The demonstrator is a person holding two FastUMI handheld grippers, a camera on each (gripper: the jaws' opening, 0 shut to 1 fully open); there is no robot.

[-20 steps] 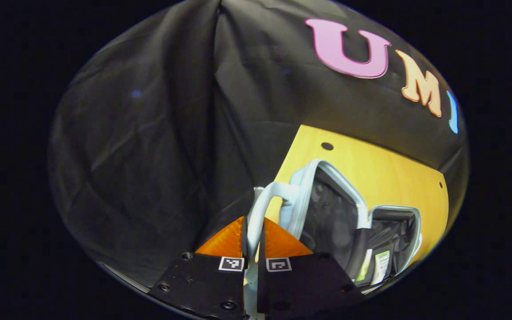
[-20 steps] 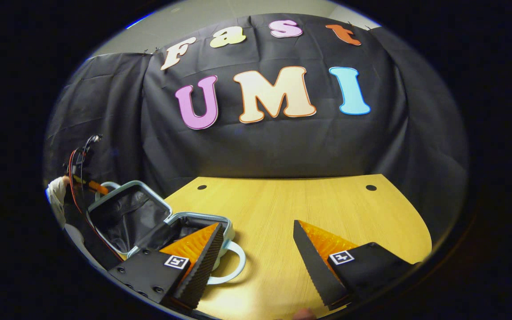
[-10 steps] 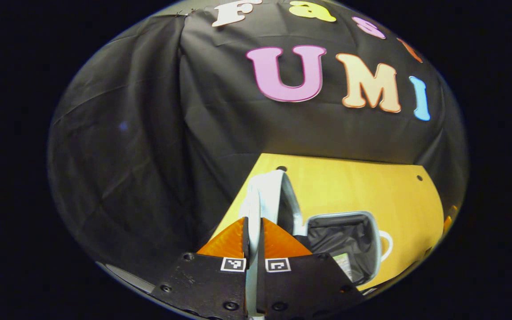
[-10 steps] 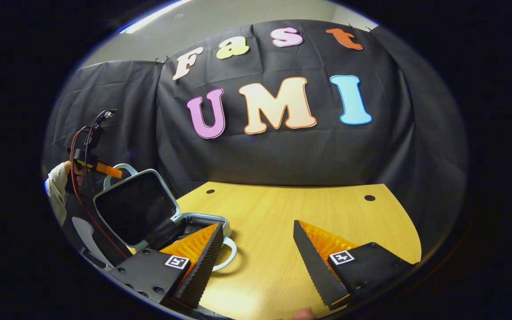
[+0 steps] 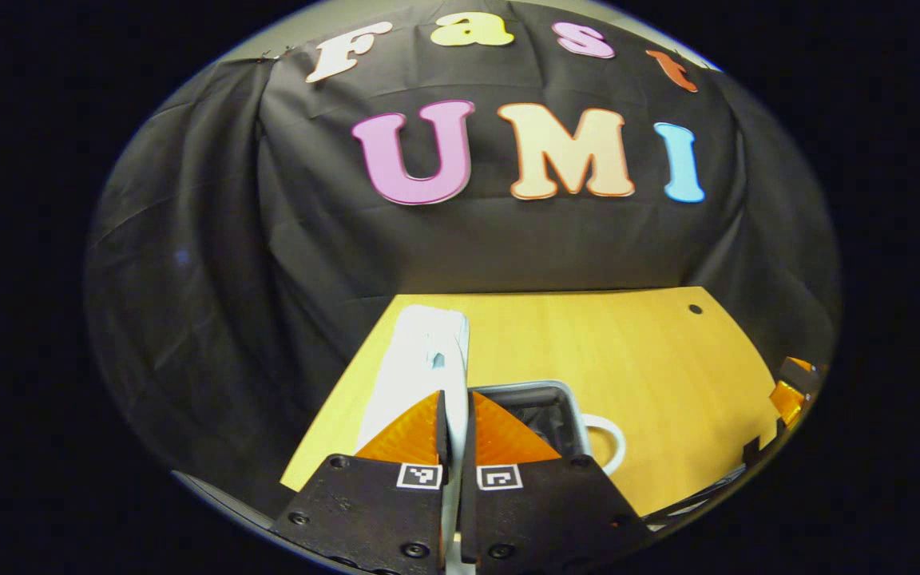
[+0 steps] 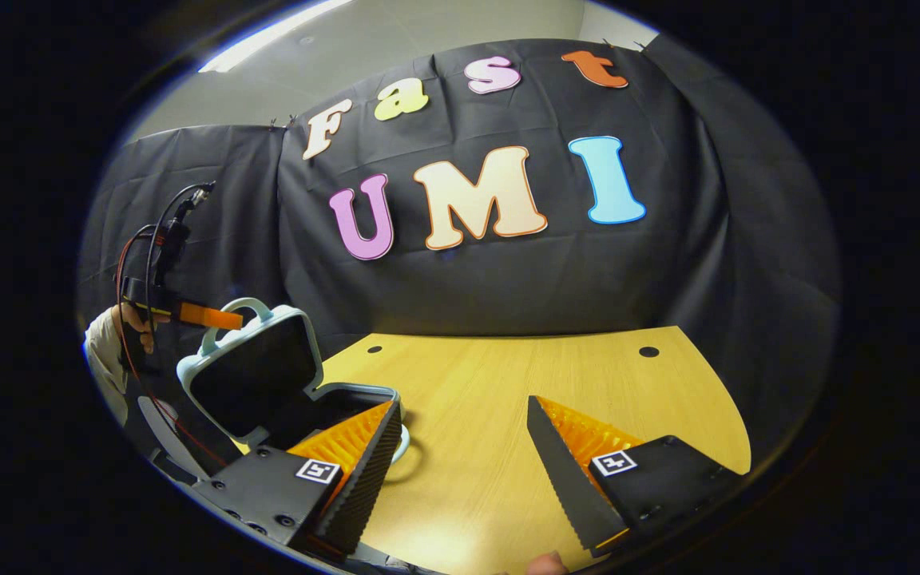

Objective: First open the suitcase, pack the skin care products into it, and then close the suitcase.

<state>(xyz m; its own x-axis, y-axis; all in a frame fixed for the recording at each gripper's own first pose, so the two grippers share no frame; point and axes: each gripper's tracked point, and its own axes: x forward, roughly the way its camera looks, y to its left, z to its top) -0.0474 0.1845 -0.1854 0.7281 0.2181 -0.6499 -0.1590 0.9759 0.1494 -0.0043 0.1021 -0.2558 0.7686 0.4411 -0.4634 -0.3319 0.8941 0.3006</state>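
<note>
1. Left claw (image 5: 454, 415) has its fingers pinched nearly together on the pale blue handle of the suitcase lid (image 5: 424, 359); the handle strip runs down between them in the left gripper view.
2. Same left claw (image 6: 224, 319) shows far off in the right gripper view, at the loop handle on top of the raised lid (image 6: 252, 375), held by a person's hand (image 6: 134, 319) with a light sleeve; red and black cables rise from it.
3. Right claw (image 6: 464, 443) gapes wide, fingers well apart, nothing between them; it hangs over the tabletop (image 6: 508, 383).
4. Suitcase (image 6: 300, 399): small, pale blue shell, black lining, at the left end of the tabletop in the right gripper view.
5. Lid stands up at a steep tilt, hinged along the base; its dark inner face looks toward the right claw.
6. Base (image 5: 544, 415) lies flat on the tabletop (image 5: 628, 359), open, dark lining inside; a white loop handle (image 5: 608, 443) sticks out of its far side and rests on the wood.
7. Contents of the base: cannot tell, too dark and partly hidden by the claw fingers.
8. Right claw's left finger overlaps the base's near corner in the right gripper view; touching or not, cannot tell.
9. Tabletop is yellow wood with small round holes near its back edge.
</note>
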